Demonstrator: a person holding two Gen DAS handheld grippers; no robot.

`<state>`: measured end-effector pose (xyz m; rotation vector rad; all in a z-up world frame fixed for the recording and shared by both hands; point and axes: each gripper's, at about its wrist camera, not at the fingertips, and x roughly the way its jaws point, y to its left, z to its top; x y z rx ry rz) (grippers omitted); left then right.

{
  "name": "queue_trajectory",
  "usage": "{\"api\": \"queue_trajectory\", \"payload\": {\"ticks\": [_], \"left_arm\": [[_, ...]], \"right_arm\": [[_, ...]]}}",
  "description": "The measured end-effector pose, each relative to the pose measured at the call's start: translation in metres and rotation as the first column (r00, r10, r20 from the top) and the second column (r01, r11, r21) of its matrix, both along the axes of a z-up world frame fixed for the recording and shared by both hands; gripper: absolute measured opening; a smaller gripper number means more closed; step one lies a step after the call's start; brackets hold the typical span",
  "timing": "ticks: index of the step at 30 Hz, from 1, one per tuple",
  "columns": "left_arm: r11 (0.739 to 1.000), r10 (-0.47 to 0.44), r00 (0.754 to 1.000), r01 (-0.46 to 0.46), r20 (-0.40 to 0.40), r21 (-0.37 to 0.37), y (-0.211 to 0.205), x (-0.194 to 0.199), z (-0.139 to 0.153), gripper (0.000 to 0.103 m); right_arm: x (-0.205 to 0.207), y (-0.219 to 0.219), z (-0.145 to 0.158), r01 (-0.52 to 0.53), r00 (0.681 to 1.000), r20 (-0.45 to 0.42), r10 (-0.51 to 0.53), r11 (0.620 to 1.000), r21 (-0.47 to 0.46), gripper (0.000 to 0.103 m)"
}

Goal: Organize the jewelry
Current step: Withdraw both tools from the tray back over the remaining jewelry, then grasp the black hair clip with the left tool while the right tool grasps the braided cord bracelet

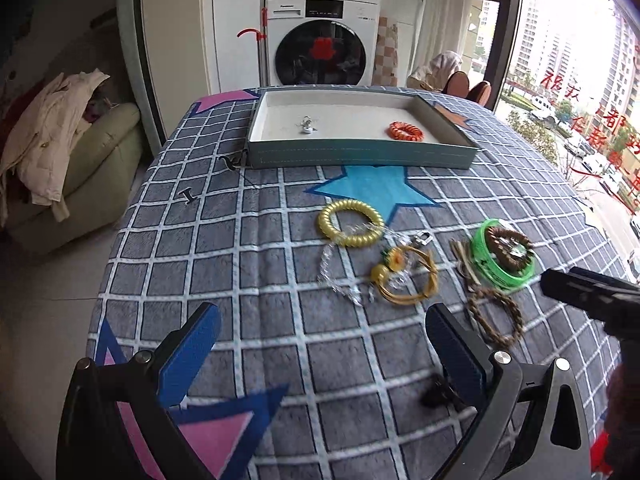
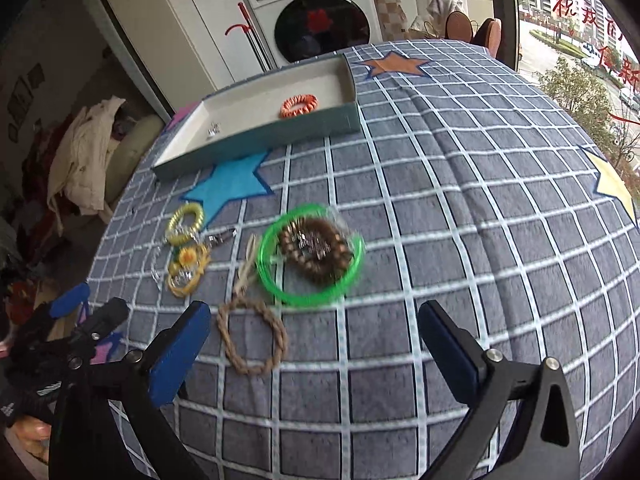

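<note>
The left gripper (image 1: 322, 350) hangs above the checked cloth (image 1: 280, 344), fingers spread wide and pinching nothing; the right gripper (image 2: 314, 354) does likewise. At 12 o'clock of the right one lies a green bangle (image 2: 310, 256) ringing a brown beaded bracelet (image 2: 314, 254) — a rope bracelet (image 2: 252, 338) sits nearer, at 10 o'clock. Farther off, at 11 o'clock, the tray (image 2: 256, 136) holds an orange coil (image 2: 298, 106).

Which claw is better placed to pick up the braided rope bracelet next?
Probably the right claw: open, with the braided rope bracelet close ahead near its left finger. The left claw, also open, has it off to its right side.
</note>
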<state>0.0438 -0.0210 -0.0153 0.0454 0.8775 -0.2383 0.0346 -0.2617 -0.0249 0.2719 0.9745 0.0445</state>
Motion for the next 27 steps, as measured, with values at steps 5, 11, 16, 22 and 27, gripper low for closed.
{"api": "queue_trajectory", "payload": {"ticks": [5, 11, 16, 22, 27], "left_arm": [[0.999, -0.043, 0.999, 0.043, 0.000, -0.004, -0.012, -0.021, -0.002, 0.103], [0.997, -0.071, 0.997, 0.072, -0.037, 0.012, -0.027, -0.028, -0.016, 0.103], [0.997, -0.078, 0.996, 0.079, -0.039, 0.018, -0.035, -0.030, -0.021, 0.103], [0.997, -0.071, 0.996, 0.073, -0.051, 0.026, -0.038, -0.026, -0.028, 0.103], [0.996, -0.075, 0.995, 0.079, -0.068, 0.049, -0.041, -0.025, -0.036, 0.103]], "right_arm": [[-0.010, 0.009, -0.009, -0.010, 1.000, -0.021, 0.010, 1.000, -0.023, 0.103], [-0.012, 0.009, -0.012, -0.003, 1.000, -0.026, 0.003, 1.000, -0.028, 0.098], [-0.008, 0.014, -0.015, -0.038, 0.998, -0.041, 0.037, 0.999, -0.033, 0.075], [-0.002, 0.025, -0.018, -0.098, 0.994, -0.053, 0.095, 0.993, -0.061, 0.055], [-0.001, 0.039, -0.020, -0.148, 0.988, -0.061, 0.139, 0.976, -0.158, 0.050]]}}
